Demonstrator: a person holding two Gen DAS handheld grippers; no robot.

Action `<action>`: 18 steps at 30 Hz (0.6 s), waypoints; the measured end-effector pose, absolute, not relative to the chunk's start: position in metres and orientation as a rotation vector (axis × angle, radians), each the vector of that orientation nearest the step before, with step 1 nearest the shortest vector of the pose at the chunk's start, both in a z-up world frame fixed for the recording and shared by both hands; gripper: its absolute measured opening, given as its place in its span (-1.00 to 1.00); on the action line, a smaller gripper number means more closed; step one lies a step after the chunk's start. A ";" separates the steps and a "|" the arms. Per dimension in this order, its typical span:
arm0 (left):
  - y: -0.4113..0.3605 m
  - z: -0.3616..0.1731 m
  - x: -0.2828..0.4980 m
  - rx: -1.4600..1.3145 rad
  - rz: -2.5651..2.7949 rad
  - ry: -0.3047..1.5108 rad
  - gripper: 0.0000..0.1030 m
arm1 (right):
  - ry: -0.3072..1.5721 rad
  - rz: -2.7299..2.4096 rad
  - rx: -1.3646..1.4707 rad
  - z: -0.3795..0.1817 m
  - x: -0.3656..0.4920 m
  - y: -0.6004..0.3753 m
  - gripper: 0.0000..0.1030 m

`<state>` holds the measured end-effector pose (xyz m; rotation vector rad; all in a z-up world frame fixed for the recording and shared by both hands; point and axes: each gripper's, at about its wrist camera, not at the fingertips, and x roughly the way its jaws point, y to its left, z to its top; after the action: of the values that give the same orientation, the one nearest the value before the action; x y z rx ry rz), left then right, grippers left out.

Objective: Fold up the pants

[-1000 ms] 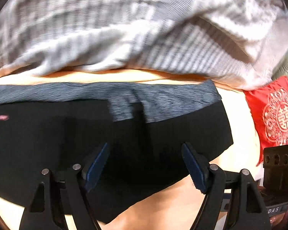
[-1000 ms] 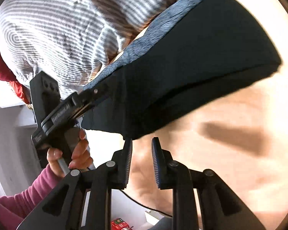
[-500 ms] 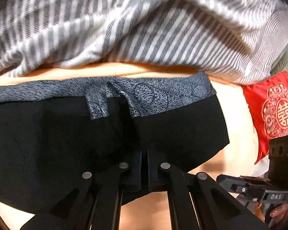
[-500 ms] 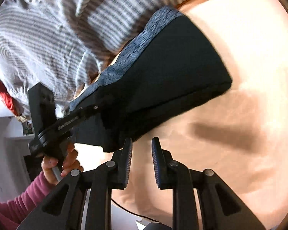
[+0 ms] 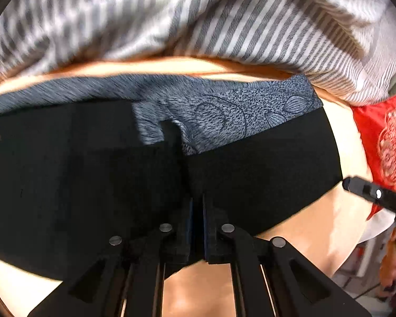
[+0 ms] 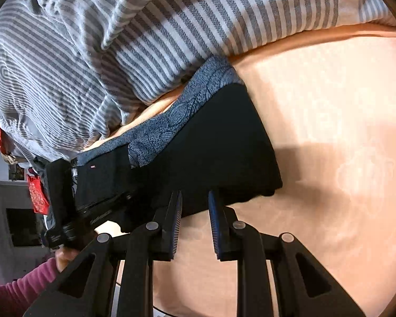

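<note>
The pants [image 5: 250, 174] are black with a blue-grey patterned waistband [image 5: 237, 111] and lie folded on a peach bed sheet [image 5: 316, 224]. My left gripper [image 5: 196, 206] is shut on the near edge of the black fabric, which bunches into a crease running up from the tips. In the right wrist view the same pants [image 6: 219, 145] lie ahead, with the left gripper [image 6: 126, 196] clamped on their left side. My right gripper [image 6: 195, 202] hovers at the pants' near edge. Its jaws stand a narrow gap apart and the pads press on nothing.
A grey-and-white striped duvet [image 6: 118, 39] is heaped just behind the waistband. A red patterned cushion [image 5: 382, 137] lies at the right, with the right gripper's body [image 5: 369, 192] in front of it. Bare peach sheet [image 6: 330, 132] spreads right of the pants. A hand in a pink sleeve [image 6: 21, 285] holds the left gripper.
The left jaws, wide open a second ago, have shut on the pants' near edge and puckered the fabric. The right gripper has pulled back and tilted, and the pants look smaller in its view.
</note>
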<state>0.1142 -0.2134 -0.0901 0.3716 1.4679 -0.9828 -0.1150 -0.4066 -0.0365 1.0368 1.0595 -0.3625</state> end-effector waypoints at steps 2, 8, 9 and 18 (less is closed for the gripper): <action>-0.211 -0.071 0.114 0.400 -0.980 1.431 -0.88 | 1.060 -0.367 1.029 -0.035 -0.115 -0.410 -0.31; -0.242 -0.042 0.117 0.318 -0.994 1.377 -0.88 | 1.040 -0.408 0.988 -0.030 -0.112 -0.423 -0.31; -0.253 -0.045 0.115 0.316 -0.990 1.376 -0.88 | 1.047 -0.421 0.978 -0.029 -0.110 -0.426 -0.31; -0.258 -0.120 0.118 0.386 -0.800 1.435 -0.89 | 1.125 -0.414 0.970 -0.059 -0.101 -0.430 -0.32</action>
<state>0.1178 -0.2583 -0.1196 0.3856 1.4355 -0.7995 -0.1013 -0.4298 -0.0592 0.9704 1.1253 -0.4144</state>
